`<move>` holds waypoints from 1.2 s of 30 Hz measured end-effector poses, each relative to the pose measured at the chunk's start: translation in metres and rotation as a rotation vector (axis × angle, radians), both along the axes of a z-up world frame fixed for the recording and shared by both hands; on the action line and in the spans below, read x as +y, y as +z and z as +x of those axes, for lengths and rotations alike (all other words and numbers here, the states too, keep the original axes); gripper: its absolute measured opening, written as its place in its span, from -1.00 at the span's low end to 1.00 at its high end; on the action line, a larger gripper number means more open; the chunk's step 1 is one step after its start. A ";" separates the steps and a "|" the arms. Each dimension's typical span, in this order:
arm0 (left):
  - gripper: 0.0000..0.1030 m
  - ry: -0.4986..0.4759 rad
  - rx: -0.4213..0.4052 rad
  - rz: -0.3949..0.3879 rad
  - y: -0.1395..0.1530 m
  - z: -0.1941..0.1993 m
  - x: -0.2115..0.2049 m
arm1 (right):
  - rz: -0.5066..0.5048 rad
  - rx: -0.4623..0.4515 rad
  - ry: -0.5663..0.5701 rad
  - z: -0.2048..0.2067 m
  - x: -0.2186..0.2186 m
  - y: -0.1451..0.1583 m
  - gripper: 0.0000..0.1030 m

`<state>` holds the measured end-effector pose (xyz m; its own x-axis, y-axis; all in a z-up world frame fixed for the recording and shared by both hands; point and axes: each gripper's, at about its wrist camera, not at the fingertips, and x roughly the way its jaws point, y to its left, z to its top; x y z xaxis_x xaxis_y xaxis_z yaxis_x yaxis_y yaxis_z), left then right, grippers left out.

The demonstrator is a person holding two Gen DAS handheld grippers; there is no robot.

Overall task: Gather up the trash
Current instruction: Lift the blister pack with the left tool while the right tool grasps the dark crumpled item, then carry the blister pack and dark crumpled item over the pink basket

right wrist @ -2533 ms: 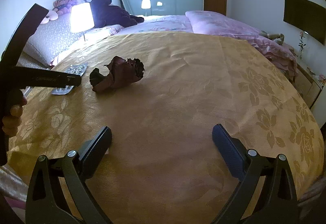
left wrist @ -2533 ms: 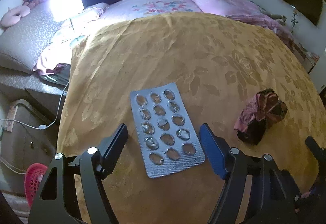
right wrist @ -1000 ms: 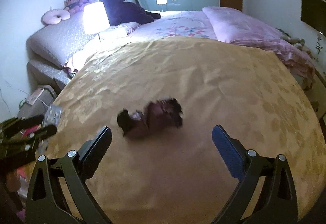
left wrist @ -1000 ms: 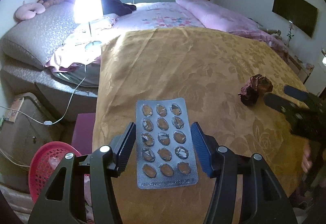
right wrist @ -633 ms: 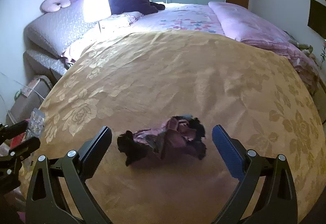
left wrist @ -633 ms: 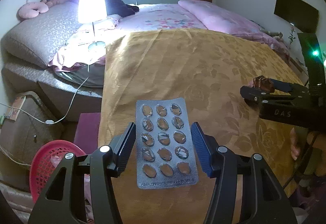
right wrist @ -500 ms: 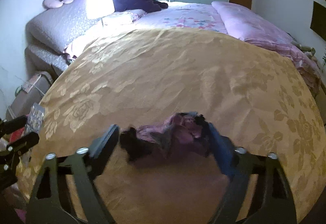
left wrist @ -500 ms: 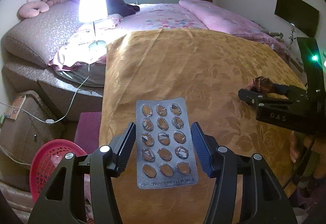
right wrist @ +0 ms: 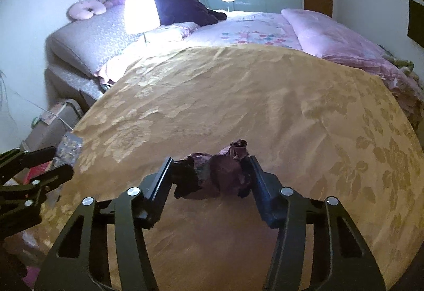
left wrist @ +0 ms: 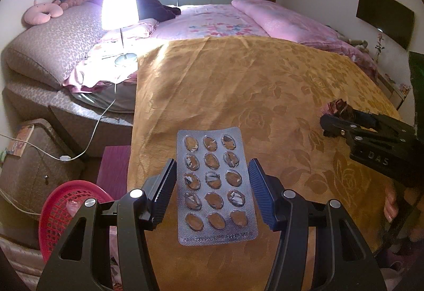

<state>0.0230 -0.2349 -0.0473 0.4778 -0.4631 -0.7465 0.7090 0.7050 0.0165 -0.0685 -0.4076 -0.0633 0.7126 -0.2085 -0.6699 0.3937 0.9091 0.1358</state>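
Note:
A silver blister pack with torn, emptied pockets hangs over the near edge of the yellow bedspread. My left gripper is shut on its long sides. A crumpled dark maroon wrapper lies on the bedspread between the fingers of my right gripper. Those jaws are closing, and both pads touch and squeeze the wrapper. In the left wrist view the right gripper shows at the right with the wrapper at its tips. In the right wrist view the left gripper and the pack sit at the far left.
A red mesh basket stands on the floor below the bed's left corner, beside a purple box and a brown cabinet. A lit lamp, pillows and pink bedding lie farther back. A cable trails down the bed's side.
The left gripper closed on the pack and lifted it off the bed, then held still. The right gripper moved up to the wrapper and its wide jaws closed in onto it.

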 end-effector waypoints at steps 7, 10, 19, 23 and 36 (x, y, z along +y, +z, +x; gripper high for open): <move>0.04 0.002 -0.004 -0.002 0.001 0.000 0.001 | -0.007 -0.008 0.036 -0.003 0.012 0.005 -0.11; 0.04 0.001 -0.006 -0.002 0.002 -0.001 0.001 | -0.013 0.001 0.036 0.000 0.012 0.004 -0.07; 0.04 0.005 -0.006 -0.005 0.002 -0.001 0.002 | -0.027 0.044 0.034 0.007 0.012 -0.005 0.04; 0.04 0.010 -0.007 -0.008 0.006 -0.001 0.004 | -0.030 0.036 0.048 0.006 0.017 0.000 -0.12; 0.04 0.054 -0.030 -0.021 0.019 0.003 0.025 | 0.008 -0.008 0.136 0.012 0.047 0.017 -0.16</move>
<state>0.0258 -0.2095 -0.0282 0.5246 -0.4512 -0.7219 0.6691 0.7429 0.0219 -0.0561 -0.3608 -0.0463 0.7394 -0.1043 -0.6651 0.2657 0.9529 0.1460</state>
